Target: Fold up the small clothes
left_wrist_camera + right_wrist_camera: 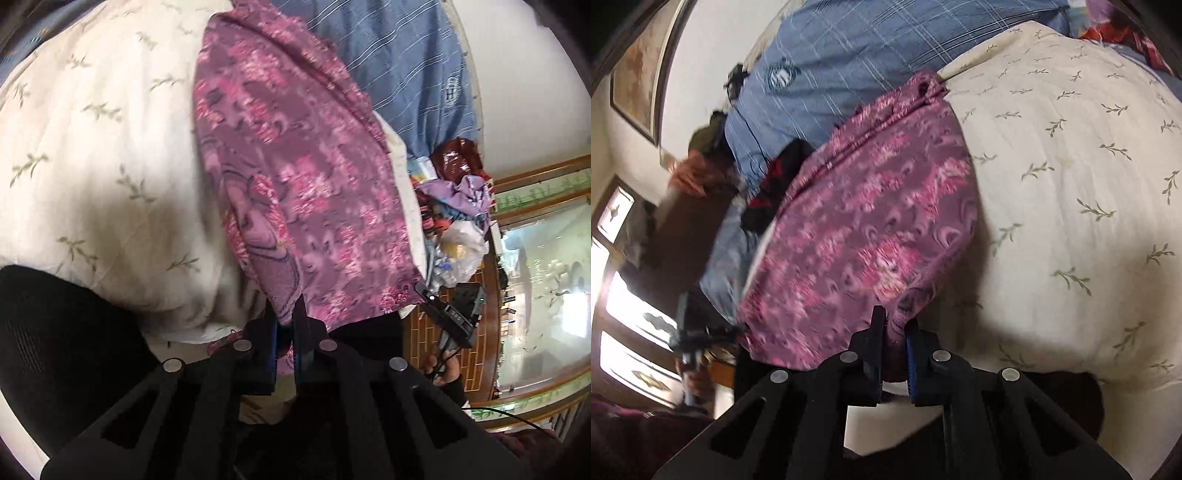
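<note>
Garment: a purple floral cloth (295, 177) (864, 240), held up by two near corners, lying or hanging over the cream leaf-print cover (92, 147) (1071, 184); motion blur hides whether it touches.
Left gripper (286, 314): fingers pressed together, pinching the cloth's lower edge.
Right gripper (895, 325): likewise pinching a corner.
Behind: blue striped fabric (399, 55) (849, 48) past the cloth's far edge.
Far side: a heap of mixed clothes (454, 206).
</note>
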